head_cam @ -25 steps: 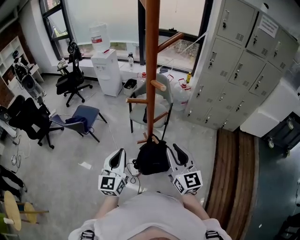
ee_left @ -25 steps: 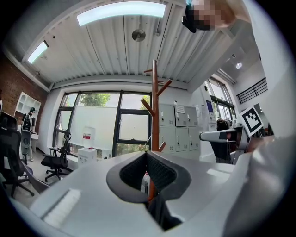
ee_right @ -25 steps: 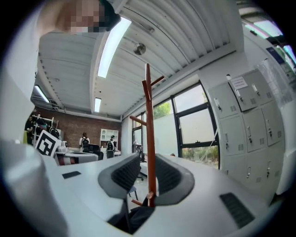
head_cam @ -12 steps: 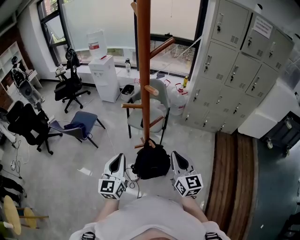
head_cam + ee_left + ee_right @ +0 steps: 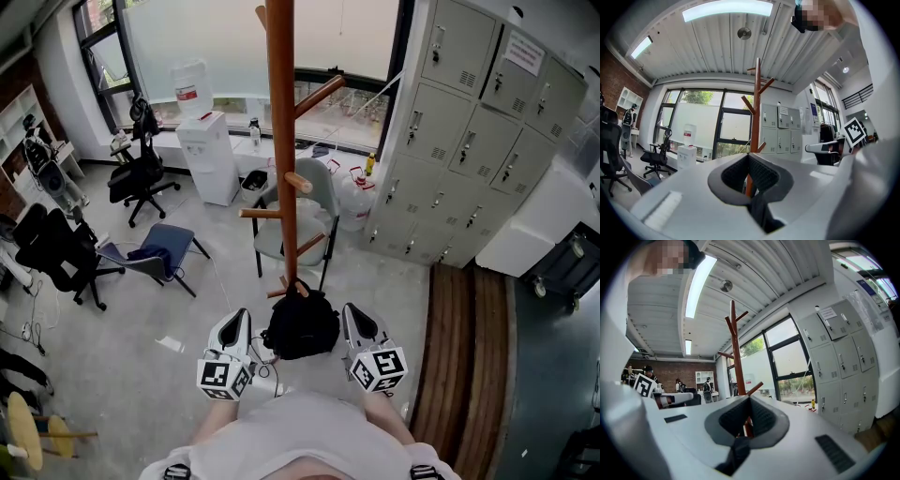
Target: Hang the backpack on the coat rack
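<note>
In the head view the black backpack sat low between the left gripper and the right gripper, close against the lower end of the rack; whether it touched the pole could not be told. In the left gripper view the jaws were pressed together at the tips, pinching a dark strap that ran down and right. In the right gripper view the jaws were likewise closed tight on a strap trailing down and left.

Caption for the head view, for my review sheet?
Left gripper and right gripper hold a black backpack before the wooden coat rack.
</note>
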`<state>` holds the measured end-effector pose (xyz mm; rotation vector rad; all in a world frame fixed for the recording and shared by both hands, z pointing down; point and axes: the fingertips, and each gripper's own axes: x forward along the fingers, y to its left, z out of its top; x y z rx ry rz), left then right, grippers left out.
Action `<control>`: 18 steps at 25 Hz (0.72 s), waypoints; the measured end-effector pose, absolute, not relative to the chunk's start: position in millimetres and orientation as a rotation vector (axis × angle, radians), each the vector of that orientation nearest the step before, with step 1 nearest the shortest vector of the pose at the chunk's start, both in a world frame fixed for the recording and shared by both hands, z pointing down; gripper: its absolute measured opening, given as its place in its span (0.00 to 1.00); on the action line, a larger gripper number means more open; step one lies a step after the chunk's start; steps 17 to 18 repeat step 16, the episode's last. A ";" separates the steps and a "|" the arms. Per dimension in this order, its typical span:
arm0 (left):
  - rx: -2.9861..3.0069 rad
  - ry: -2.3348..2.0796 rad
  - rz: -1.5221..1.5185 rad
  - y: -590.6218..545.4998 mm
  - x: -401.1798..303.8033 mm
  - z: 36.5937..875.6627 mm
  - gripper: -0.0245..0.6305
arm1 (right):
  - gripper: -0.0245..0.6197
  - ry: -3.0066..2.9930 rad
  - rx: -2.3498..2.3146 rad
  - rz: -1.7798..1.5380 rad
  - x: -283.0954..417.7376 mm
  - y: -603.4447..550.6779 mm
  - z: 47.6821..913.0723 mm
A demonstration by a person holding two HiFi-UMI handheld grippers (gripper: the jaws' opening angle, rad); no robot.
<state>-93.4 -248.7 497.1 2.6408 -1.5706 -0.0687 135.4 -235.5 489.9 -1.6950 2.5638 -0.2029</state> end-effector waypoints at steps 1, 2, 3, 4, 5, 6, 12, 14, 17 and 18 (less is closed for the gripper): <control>2.641 -1.572 -0.068 -248.6 -93.5 496.9 0.05 | 0.05 2.564 -1.696 -0.204 135.1 -235.4 490.0; 2.641 -1.573 -0.068 -248.8 -93.8 496.7 0.05 | 0.05 2.566 -1.696 -0.206 134.5 -235.6 490.0; 2.641 -1.574 -0.068 -249.1 -93.9 496.5 0.05 | 0.05 2.567 -1.697 -0.208 133.8 -236.0 490.1; 2.641 -1.574 -0.069 -249.5 -93.8 496.6 0.05 | 0.05 2.567 -1.697 -0.212 133.3 -236.5 490.3; 2.641 -1.574 -0.070 -249.7 -93.5 496.9 0.05 | 0.05 2.567 -1.697 -0.217 133.0 -237.0 490.8; 2.640 -1.574 -0.069 -249.9 -93.3 497.4 0.05 | 0.05 2.567 -1.699 -0.222 132.7 -237.4 491.4; 2.638 -1.579 -0.071 -251.2 -95.8 497.6 0.05 | 0.05 2.559 -1.730 -0.240 132.9 -238.2 496.5; 2.637 -1.583 -0.072 -251.3 -96.5 497.5 0.05 | 0.05 2.558 -1.736 -0.245 133.6 -238.0 498.2; 2.635 -1.587 -0.075 -251.6 -97.0 497.2 0.05 | 0.05 2.559 -1.739 -0.250 134.2 -238.0 499.5; 2.635 -1.587 -0.075 -251.6 -97.0 497.2 0.05 | 0.05 2.559 -1.739 -0.250 134.2 -238.0 499.5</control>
